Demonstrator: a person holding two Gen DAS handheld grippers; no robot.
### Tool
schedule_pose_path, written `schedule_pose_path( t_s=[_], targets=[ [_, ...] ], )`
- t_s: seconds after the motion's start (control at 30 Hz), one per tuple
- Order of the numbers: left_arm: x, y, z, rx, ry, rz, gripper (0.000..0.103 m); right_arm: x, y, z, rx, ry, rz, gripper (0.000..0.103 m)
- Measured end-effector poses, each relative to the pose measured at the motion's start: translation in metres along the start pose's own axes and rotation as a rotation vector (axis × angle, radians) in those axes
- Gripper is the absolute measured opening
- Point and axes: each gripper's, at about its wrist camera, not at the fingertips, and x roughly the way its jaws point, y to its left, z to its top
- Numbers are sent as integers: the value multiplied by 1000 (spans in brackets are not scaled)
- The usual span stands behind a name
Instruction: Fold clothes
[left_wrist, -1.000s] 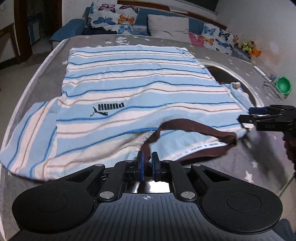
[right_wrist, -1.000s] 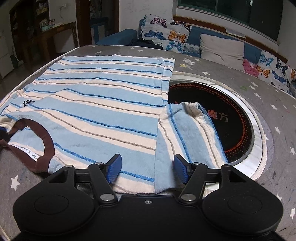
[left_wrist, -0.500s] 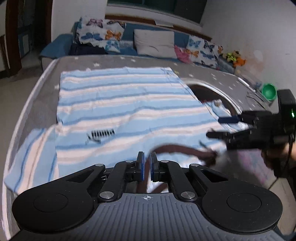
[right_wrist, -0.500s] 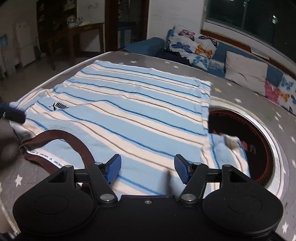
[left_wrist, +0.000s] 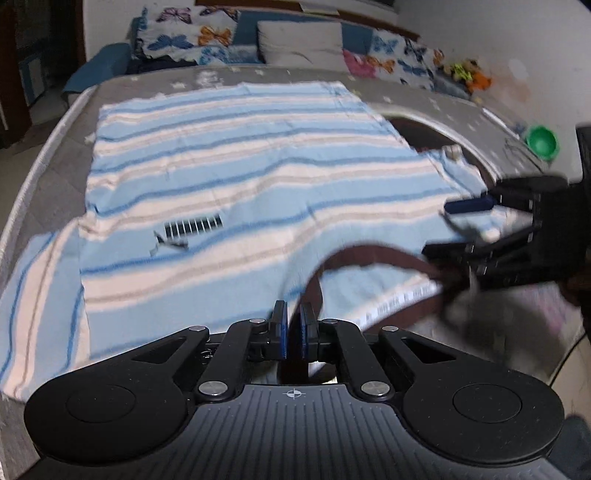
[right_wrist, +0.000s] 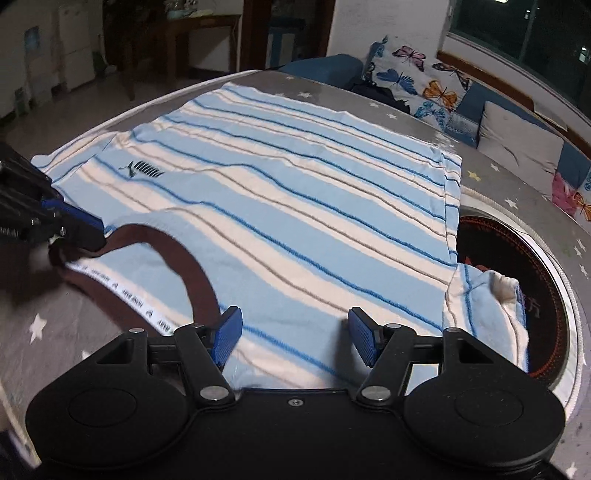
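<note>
puma logo and wordmark on striped shirt (right_wrist: 280, 206), red chinese character 方 on round cooktop (right_wrist: 524, 295)

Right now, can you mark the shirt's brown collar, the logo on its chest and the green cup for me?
brown collar (right_wrist: 192, 266): right wrist view, on the curved band near the gripper.
logo (right_wrist: 142, 170): right wrist view, on the dark lettering.
green cup (left_wrist: 541, 141): left wrist view, on its rim, at the table's far right.
</note>
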Motion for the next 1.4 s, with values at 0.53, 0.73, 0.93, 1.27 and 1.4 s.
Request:
schedule_pose_path(
  t_s=[0.53,0.73,0.93,1.27,1.4],
  targets=[
    [-4,-6,-4,9,5,-47,7,-1,24,6,14,-24,95,66],
    [-6,-5,-8,12,14,-79,5,-3,27,-1,24,2,124,50],
    [-12,-4,-11,11,15,-108,4,-10,19,-5,52,5,132,51],
    [-32,6,-1,-28,-46,-68,12,-33,-15,-15,170,-58,58,67],
    [-34,14,-1,-62,-60,-40,29,-37,-40,-21,291,-78,94,73]
  ],
)
